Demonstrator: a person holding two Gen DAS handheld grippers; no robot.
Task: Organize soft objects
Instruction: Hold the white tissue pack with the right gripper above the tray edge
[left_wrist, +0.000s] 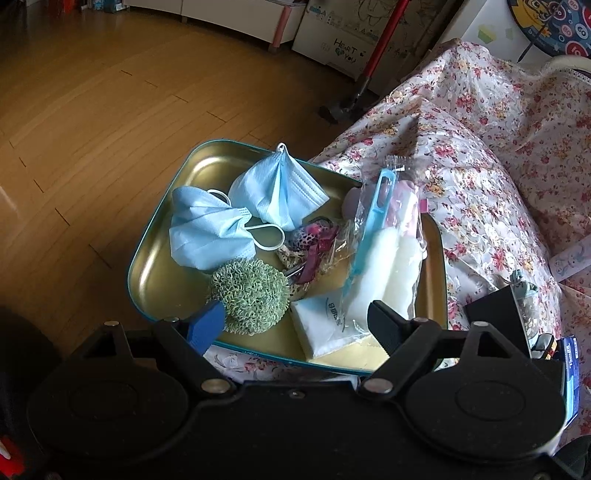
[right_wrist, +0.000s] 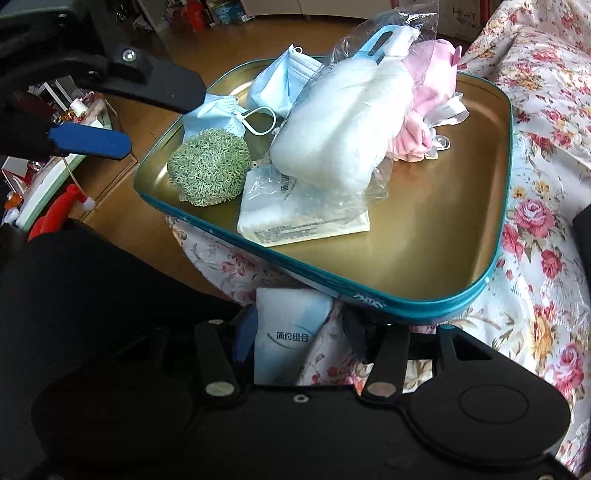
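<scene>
On the floral bedcover sits one teal tin tray (right_wrist: 424, 295) holding two crumpled blue masks (left_wrist: 207, 232), one green scrubber (left_wrist: 249, 295), one tissue pack (right_wrist: 295, 218) and one bagged white sponge (right_wrist: 332, 125). Left tongs (left_wrist: 295, 325) spread, empty; right tongs (right_wrist: 299, 332) pinch a second, glossy white-and-blue tissue packet (right_wrist: 288, 332) just outside the tray's near rim.

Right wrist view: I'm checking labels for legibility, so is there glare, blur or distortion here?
Right wrist view: teal-rimmed gold metal tray bowed by the fisheye, clear plastic bag glinting, print on the white tissue pack too soft to read. Left wrist view: wooden floor curved too.

teal tin tray (right_wrist: 436, 295), green scrubber (right_wrist: 208, 171) — tissue pack (right_wrist: 295, 218)
</scene>
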